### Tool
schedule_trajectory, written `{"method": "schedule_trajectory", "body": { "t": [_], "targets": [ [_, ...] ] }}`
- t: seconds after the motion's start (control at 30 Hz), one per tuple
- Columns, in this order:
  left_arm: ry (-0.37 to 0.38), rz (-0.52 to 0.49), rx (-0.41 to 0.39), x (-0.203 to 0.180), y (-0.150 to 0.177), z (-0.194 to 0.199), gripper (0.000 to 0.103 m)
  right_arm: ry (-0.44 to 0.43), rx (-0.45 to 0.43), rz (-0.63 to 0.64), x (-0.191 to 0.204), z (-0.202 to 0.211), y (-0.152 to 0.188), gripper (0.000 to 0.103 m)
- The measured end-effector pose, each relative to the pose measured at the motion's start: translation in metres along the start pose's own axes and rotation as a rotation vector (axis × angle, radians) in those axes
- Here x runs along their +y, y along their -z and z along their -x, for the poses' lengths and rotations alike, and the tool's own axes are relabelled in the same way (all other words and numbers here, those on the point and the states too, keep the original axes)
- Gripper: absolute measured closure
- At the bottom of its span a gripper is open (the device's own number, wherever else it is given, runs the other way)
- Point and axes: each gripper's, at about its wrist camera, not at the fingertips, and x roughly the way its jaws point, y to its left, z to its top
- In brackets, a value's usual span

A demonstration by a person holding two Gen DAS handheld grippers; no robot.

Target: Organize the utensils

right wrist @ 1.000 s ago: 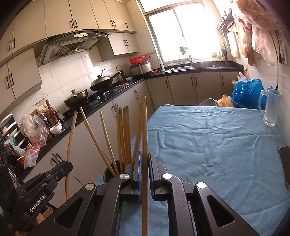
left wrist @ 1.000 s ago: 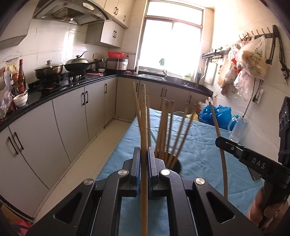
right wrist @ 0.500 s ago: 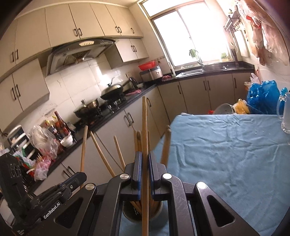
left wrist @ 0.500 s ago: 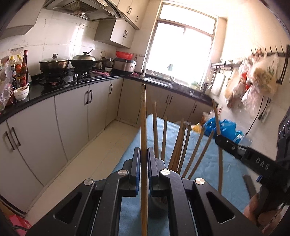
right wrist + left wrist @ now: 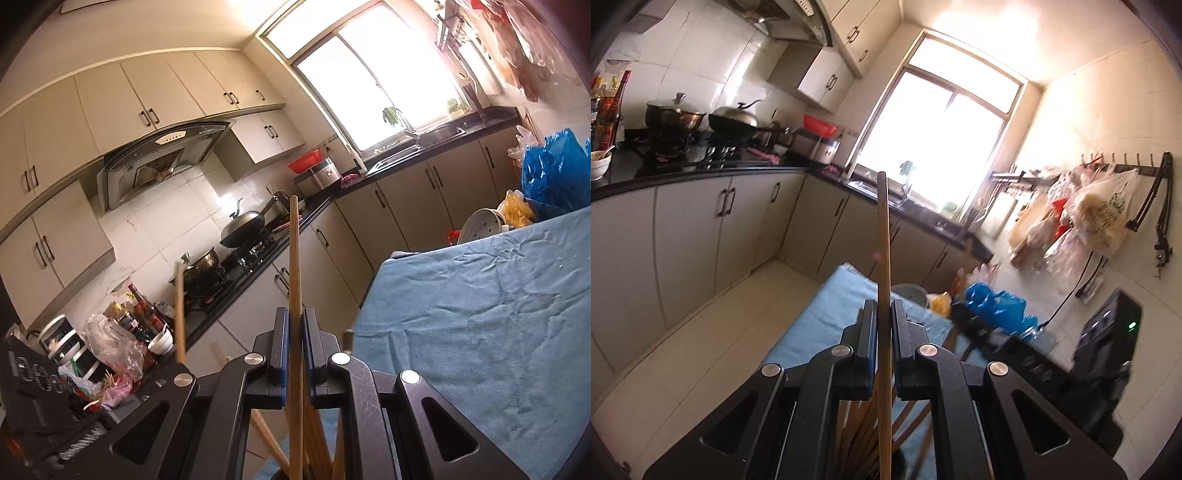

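Both grippers, L (image 5: 882,321) & R (image 5: 293,328), have jaws pinched on one upright chopstick (image 5: 883,240) apiece (image 5: 294,258), tips aimed down at the near bunch (image 5: 864,417), prob. for dropping in.

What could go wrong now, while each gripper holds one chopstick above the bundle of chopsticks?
1. The left gripper and right gripper each pinch a single upright chopstick on a thin line; it may twist or slip between the fingers.
2. The bundle of chopsticks below leans in several directions, so a lowered stick might strike one and tip them.
3. The grippers are close together and could collide.
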Motion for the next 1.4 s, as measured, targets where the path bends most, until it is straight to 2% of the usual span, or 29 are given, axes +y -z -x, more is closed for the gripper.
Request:
{"method": "schedule_trajectory", "body": {
  "t": [0.27,0.5,0.87,0.9,0.97,1.03,1.2,1.27,1.33,1.4],
  "targets": [
    [-0.032,-0.015,-0.025,0.002,0.024,-0.025,0.096,-0.01,-0.013,0.025,-0.004,-0.005,0.014,0.095],
    [-0.051,-0.04,-0.054,0.005,0.043,-0.031,0.096,0.001,-0.013,0.075,0.001,-0.004,0.027,0.095],
    [-0.084,-0.058,-0.028,0.008,0.057,-0.025,0.096,0.021,0.018,0.088,0.002,-0.004,0.042,0.094],
    [-0.087,-0.06,-0.03,0.008,0.057,-0.023,0.096,0.022,0.011,0.086,0.003,-0.002,0.042,0.092],
    [-0.1,-0.067,-0.03,0.006,0.055,-0.018,0.096,0.023,0.005,0.086,0.004,0.002,0.042,0.08],
    [-0.105,-0.071,-0.029,0.004,0.055,-0.011,0.096,0.028,-0.012,0.088,0.007,0.008,0.04,0.071],
    [-0.15,-0.084,-0.023,0.001,0.054,0.01,0.095,0.032,-0.04,0.087,0.013,0.026,0.035,0.07],
    [-0.174,-0.092,-0.02,-0.001,0.054,0.019,0.091,0.038,-0.052,0.088,0.014,0.036,0.032,0.069],
    [-0.199,-0.097,-0.022,-0.002,0.056,0.031,0.069,0.05,-0.067,0.091,0.016,0.048,0.03,0.065],
    [-0.227,-0.099,-0.036,-0.003,0.059,0.043,0.059,0.06,-0.076,0.092,0.015,0.058,0.031,0.06]
  ]
}}
